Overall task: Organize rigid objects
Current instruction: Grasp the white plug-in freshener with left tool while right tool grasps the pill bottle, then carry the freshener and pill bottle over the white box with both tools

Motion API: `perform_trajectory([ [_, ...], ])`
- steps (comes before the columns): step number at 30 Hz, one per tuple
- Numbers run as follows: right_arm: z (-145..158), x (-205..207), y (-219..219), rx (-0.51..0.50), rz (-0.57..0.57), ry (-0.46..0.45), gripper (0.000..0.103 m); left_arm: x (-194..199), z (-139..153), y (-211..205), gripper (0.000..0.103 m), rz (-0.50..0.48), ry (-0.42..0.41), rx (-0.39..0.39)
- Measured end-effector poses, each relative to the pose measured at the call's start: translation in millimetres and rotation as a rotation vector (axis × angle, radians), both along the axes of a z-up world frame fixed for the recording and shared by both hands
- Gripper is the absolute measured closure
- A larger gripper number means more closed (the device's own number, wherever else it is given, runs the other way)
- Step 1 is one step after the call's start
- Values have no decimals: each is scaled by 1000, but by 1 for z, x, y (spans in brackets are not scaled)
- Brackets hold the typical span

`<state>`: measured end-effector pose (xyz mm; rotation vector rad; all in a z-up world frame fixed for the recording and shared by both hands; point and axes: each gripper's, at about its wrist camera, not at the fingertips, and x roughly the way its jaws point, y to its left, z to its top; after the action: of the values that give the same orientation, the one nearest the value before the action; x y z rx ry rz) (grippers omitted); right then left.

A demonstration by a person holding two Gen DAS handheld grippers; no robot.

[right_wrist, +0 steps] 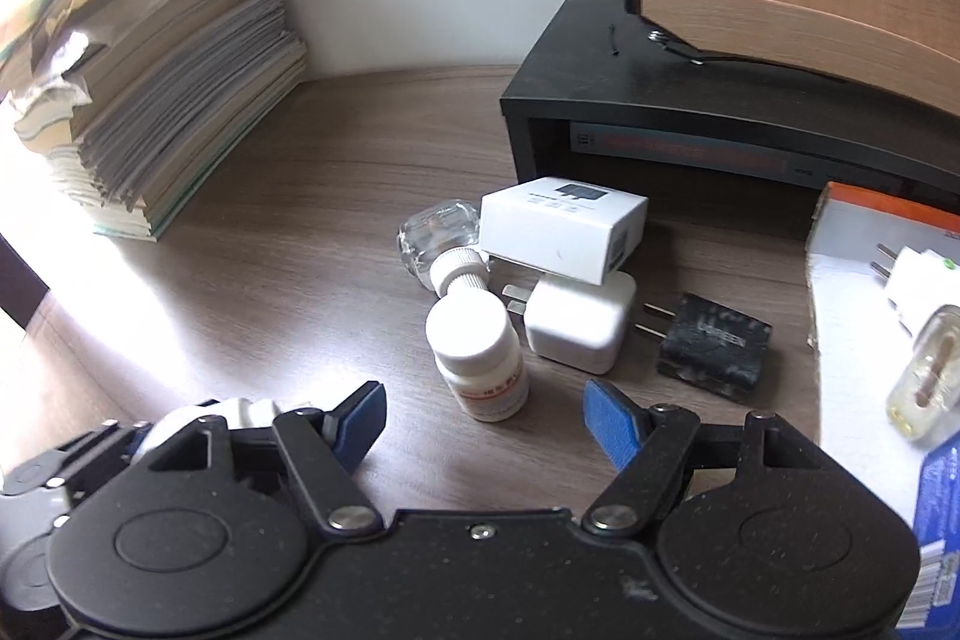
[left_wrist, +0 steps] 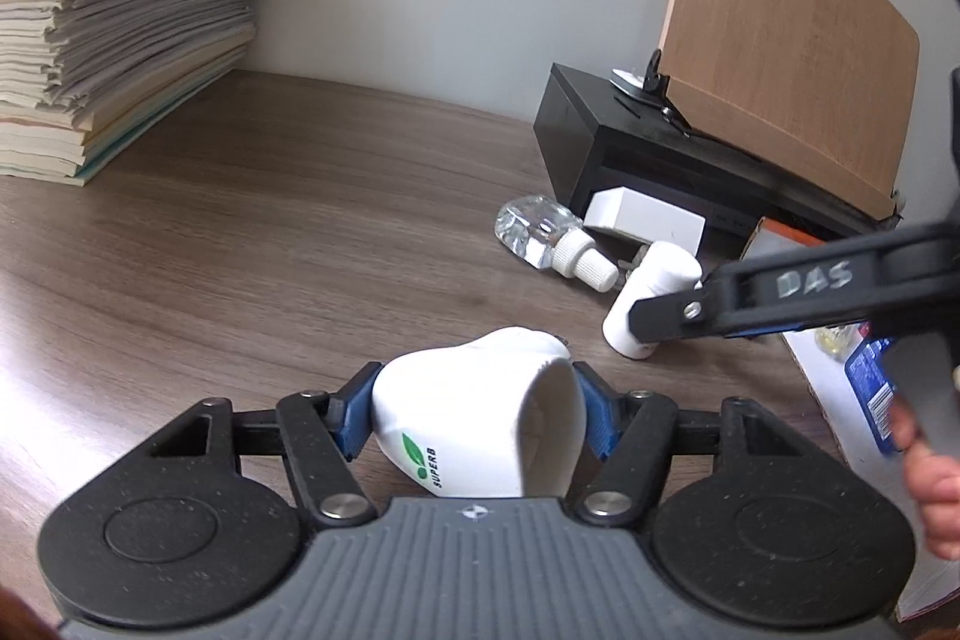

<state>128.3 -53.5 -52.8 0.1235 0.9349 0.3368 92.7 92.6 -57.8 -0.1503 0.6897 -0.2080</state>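
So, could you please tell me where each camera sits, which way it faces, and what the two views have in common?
Left wrist: sits on the left tool, looking forward and down over the desk toward the wall; its blue pads grip a white SUPERB container; the right tool and some fingers show at right.
Right wrist: sits on the right tool, open, aimed down at a white pill bottle; the left tool shows at lower left.
Shared: pill bottle, clear glass bottle, paper stack, black shelf.

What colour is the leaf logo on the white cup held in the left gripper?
Green, above black "SUPERB" lettering on the white cup; clearest in the left wrist view.
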Motion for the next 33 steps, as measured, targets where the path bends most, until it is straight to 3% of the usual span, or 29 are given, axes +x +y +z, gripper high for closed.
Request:
perform_trajectory([
  [4, -9, 5, 12, -25, 14, -19, 44, -3, 8, 6, 37, 17, -8, -6],
  [6, -9, 5, 13, -24, 14, -29, 62, -4, 11, 6, 37, 20, -12, 1],
  [17, 23, -29, -1, -33, -44, -101, 63, -12, 25, -2, 37, -3, -42, -9],
  [33, 58, -120, -69, -48, -270, -119, 63, -36, 42, -49, 37, -152, -51, -38],
])
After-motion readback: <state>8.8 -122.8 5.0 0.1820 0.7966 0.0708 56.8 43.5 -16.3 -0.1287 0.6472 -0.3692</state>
